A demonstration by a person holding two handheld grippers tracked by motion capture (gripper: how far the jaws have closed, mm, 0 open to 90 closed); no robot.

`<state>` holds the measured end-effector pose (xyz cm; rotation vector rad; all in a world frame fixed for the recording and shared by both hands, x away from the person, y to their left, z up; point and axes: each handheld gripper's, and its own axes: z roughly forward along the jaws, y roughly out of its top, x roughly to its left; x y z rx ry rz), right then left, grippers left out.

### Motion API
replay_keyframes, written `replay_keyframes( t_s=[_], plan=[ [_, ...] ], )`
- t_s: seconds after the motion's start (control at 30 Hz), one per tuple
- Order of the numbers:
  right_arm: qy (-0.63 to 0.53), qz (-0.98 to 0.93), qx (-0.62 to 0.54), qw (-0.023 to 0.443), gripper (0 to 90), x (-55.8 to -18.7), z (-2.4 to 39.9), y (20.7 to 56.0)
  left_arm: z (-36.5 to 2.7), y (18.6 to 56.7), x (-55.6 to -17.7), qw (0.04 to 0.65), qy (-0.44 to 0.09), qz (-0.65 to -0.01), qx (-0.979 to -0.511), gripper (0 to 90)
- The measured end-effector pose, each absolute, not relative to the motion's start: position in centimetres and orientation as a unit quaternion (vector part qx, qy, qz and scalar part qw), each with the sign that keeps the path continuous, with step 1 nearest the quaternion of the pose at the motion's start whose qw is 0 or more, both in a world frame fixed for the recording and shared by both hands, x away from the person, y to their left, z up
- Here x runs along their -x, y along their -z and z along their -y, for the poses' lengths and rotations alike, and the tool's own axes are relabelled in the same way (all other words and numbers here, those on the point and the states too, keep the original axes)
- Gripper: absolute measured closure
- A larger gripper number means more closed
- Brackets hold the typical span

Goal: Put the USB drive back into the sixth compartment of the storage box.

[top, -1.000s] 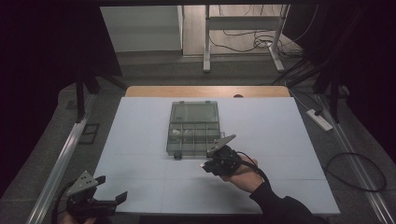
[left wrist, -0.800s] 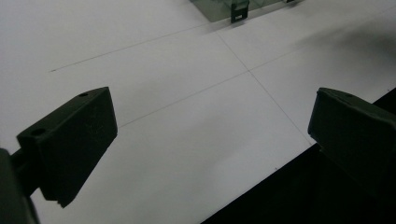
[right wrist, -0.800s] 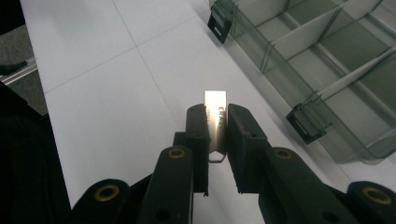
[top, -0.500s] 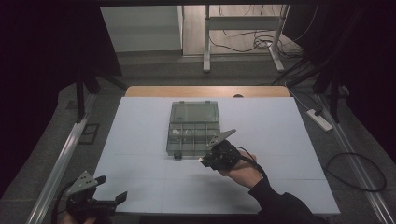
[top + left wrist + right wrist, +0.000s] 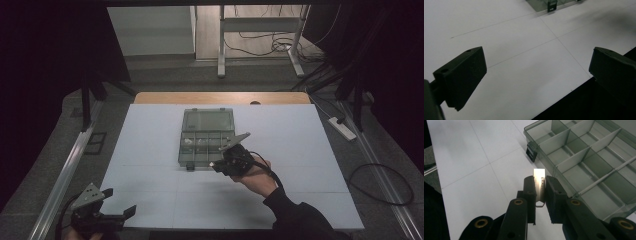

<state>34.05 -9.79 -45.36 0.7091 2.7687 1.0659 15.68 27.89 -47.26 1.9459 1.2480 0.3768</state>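
A clear smoky organiser box [image 5: 207,131] with several divided compartments lies open in the middle of the white table [image 5: 150,150]. My right gripper [image 5: 216,165] hovers at the box's near edge, right of its black latch [image 5: 190,167]. In the right gripper view the gripper [image 5: 539,183] is shut on a small flat silver metal piece [image 5: 539,176] with faint lettering, held upright just outside the box wall [image 5: 549,161]. My left gripper [image 5: 120,201] rests at the table's front left corner, and its jaws stand wide apart [image 5: 536,67] with nothing between them.
A few small pale items lie in a middle-left compartment of the box [image 5: 192,142]. The box corner and latch [image 5: 551,7] show far ahead of the left gripper. A power strip [image 5: 342,127] lies on the floor at right, and a metal rail [image 5: 70,165] runs along the left.
My right gripper has edged a little farther up the table, closer to the box's near edge, still holding the metal piece. The left gripper has stayed put.
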Motion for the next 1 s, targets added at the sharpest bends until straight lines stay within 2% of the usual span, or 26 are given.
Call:
replay_keyframes(
  t_s=[1.0],
  plan=[
    [-0.353,-0.901,-0.244,0.064,78.4,-37.0,6.7,46.2,-27.9,47.3,-15.7,0.39,-0.148,-0.49,-0.765,1.4]
  ],
)
